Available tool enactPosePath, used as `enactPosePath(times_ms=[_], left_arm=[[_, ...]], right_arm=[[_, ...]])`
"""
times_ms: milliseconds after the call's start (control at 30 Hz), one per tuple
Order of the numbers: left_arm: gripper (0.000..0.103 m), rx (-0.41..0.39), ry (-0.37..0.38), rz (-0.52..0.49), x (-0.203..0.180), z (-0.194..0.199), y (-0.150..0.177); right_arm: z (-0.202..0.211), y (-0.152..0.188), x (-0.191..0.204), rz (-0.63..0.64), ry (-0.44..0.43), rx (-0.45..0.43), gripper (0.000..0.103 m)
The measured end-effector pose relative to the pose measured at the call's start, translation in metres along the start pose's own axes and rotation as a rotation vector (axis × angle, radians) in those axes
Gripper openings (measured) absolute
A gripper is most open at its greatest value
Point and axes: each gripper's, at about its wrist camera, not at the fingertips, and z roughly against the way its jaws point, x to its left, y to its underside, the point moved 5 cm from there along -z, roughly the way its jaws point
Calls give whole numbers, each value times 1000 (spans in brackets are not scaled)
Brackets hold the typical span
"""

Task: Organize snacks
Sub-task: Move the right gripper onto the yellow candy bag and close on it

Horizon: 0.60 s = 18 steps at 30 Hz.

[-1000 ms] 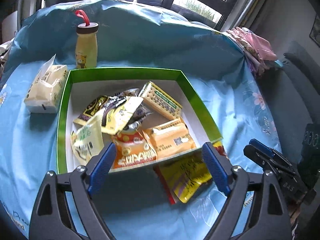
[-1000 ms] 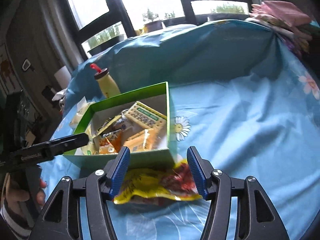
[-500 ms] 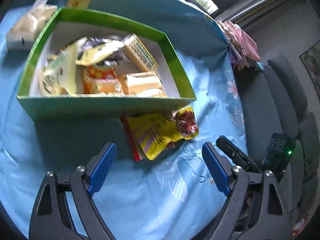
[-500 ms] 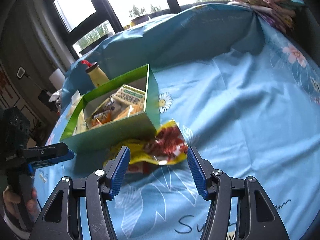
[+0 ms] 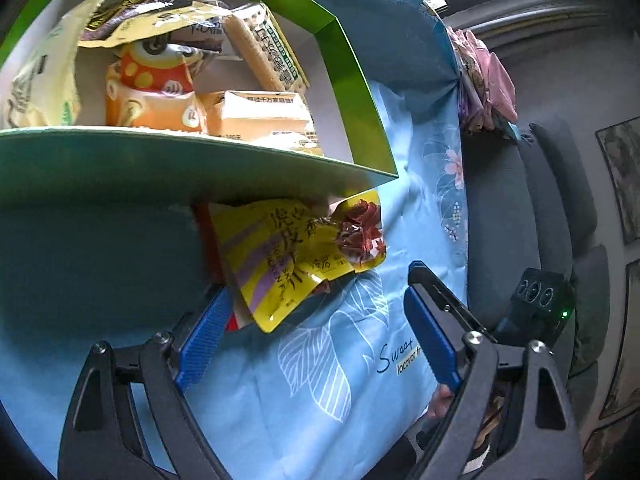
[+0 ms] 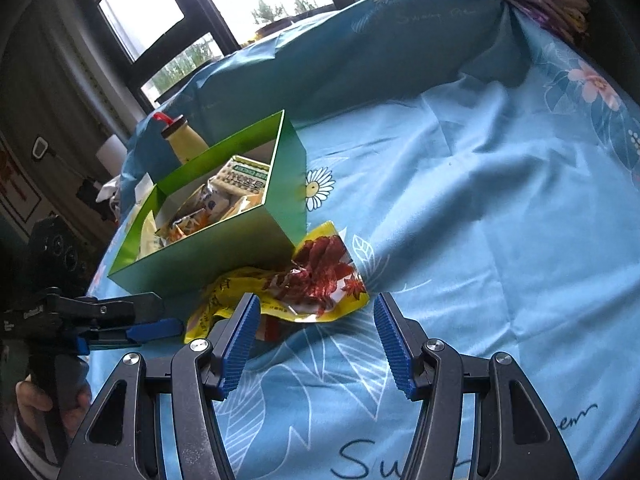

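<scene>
Both grippers have dropped toward the yellow packet (image 6: 296, 280), lower centre; left gripper (image 5: 316, 328) and right gripper (image 6: 316, 336) spread, empty. Green box (image 6: 224, 248) mostly filled; packet remains outside.

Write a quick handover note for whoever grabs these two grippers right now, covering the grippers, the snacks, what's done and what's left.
Left gripper: open, empty, low near the yellow snack packet.
Right gripper: open, empty, facing the same packet.
Green box on the blue cloth already holds several snacks.
Left to do: the yellow packet, and a red one partly under it, lie outside against the box's near wall. Put them in.
</scene>
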Motion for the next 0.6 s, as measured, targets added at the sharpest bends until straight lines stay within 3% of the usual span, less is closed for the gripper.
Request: enactPosePath(times_ms=[433, 533, 600], left_arm=[[81, -21, 11, 18, 8, -7, -9], [80, -30, 0, 11, 7, -7, -9], [68, -36, -19, -2, 8, -8, -10]], right_arm=[[-31, -18, -7, -38, -61, 11, 60], [-36, -18, -6, -24, -42, 15, 58], [-39, -17, -10, -27, -11, 28, 51]])
